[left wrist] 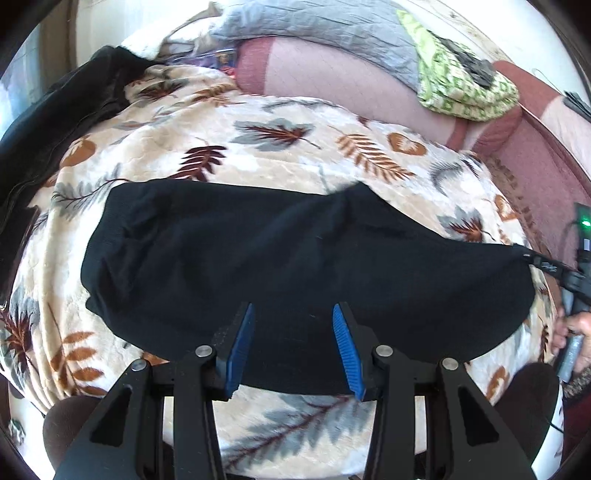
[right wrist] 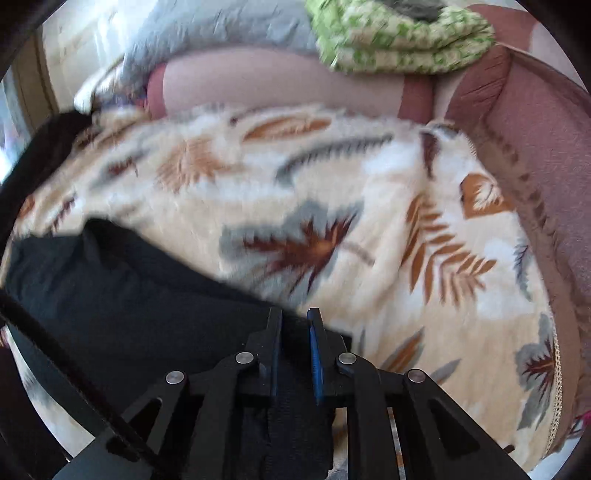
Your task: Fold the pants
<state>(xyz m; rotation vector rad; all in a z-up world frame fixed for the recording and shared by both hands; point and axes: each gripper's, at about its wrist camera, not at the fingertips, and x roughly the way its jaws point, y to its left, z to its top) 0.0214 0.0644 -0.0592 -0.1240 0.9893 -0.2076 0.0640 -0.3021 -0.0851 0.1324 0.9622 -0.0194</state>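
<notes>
Black pants [left wrist: 295,251] lie crosswise on a leaf-patterned blanket [left wrist: 258,140], in one wide dark band. My left gripper [left wrist: 293,306] hovers over the near edge, around the middle of the pants. Its blue pads [left wrist: 240,343] stand apart and open, with the cloth lying flat beneath them. At the right end, my right gripper [left wrist: 535,260] pinches the pants' corner, with a hand [left wrist: 576,328] behind it. In the right wrist view the right gripper [right wrist: 294,312] is nearly closed, with bunched black cloth [right wrist: 291,424] clamped between its fingers. The rest of the pants [right wrist: 110,295] stretch away to the left.
Another dark garment [left wrist: 55,122] lies at the blanket's far left. Behind are a pink and maroon cushion [left wrist: 332,77], a grey quilt [left wrist: 314,26] and a folded green-patterned cloth [left wrist: 461,85]. The maroon sofa edge [right wrist: 546,166] runs along the right.
</notes>
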